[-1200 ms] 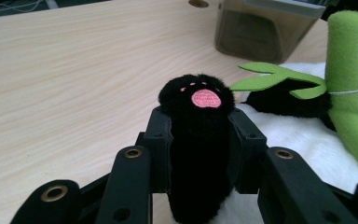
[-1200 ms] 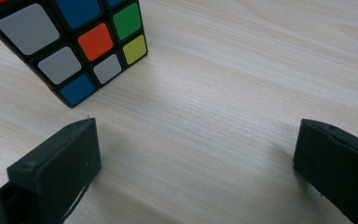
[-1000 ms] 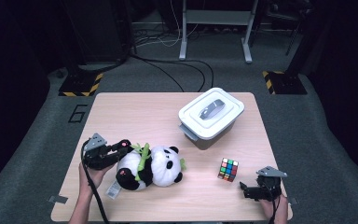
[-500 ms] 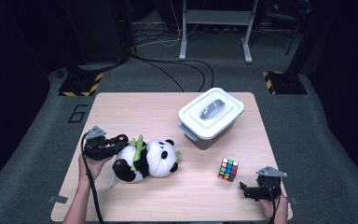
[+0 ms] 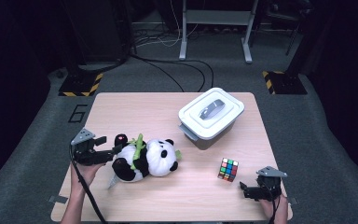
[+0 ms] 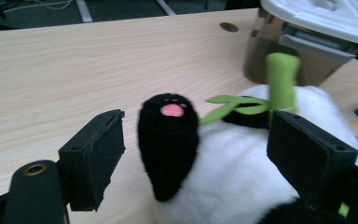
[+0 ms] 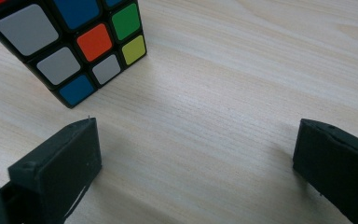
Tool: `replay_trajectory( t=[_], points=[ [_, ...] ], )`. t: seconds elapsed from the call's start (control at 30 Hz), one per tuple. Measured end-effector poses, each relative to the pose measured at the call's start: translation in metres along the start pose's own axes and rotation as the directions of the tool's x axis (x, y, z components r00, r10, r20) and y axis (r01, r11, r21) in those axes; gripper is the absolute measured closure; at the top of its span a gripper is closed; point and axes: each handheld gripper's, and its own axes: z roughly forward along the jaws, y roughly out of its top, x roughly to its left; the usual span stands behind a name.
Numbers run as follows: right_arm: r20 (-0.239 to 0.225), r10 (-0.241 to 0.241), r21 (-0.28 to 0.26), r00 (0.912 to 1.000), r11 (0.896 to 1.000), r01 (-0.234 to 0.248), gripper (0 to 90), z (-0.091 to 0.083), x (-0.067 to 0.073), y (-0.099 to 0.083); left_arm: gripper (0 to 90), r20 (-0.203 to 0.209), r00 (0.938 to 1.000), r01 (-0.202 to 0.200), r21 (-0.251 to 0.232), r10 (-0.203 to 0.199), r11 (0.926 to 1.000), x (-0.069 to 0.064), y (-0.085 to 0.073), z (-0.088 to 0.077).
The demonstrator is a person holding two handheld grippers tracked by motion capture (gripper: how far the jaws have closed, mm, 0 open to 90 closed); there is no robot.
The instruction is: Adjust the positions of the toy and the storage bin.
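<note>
Pale wooden table (image 5: 158, 112): black-and-white plush panda (image 5: 147, 159) lying lengthwise at left, black paw (image 6: 168, 140) between just-opened, non-pressing jaws of left gripper (image 5: 113, 151); right gripper (image 5: 245, 190) gaping empty, well apart, beside multicoloured puzzle cube (image 5: 228, 169)

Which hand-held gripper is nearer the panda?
Left. The left hand-held gripper has its open jaws around the panda paw; the right hand-held gripper sits beyond the cube.

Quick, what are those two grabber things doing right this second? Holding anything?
Left gripper: jaws have just been opening; the panda's black paw stands between them, not squeezed.
Right gripper: open, holding nothing, on the table near the puzzle cube.
</note>
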Motion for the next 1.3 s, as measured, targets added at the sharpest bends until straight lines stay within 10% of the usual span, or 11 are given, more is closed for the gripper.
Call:
replay_trajectory(
  t=[0.67, 0.9, 1.0, 1.3],
  points=[
    [-0.001, 0.0, 0.0, 1.0, 1.0, 0.0, 0.0, 0.0, 0.0, 0.0, 18.2, -0.051, 0.9934, -0.097, 0.101, 0.103, 0.9901, -0.06, -0.019, -0.001],
    [0.0, 0.0, 0.0, 1.0, 1.0, 0.0, 0.0, 0.0, 0.0, 0.0, 30.0, -0.067, 0.9957, -0.057, 0.111, 0.064, 0.9922, -0.053, -0.038, -0.006],
    [0.0, 0.0, 0.0, 1.0, 1.0, 0.0, 0.0, 0.0, 0.0, 0.0, 47.2, 0.008, 0.9998, -0.018, 0.085, 0.017, 0.9962, -0.043, -0.046, -0.001],
    [0.0, 0.0, 0.0, 1.0, 1.0, 0.0, 0.0, 0.0, 0.0, 0.0, 65.5, 0.007, 0.9987, -0.05, 0.022, 0.05, 0.9985, -0.031, -0.039, 0.004]
  ],
)
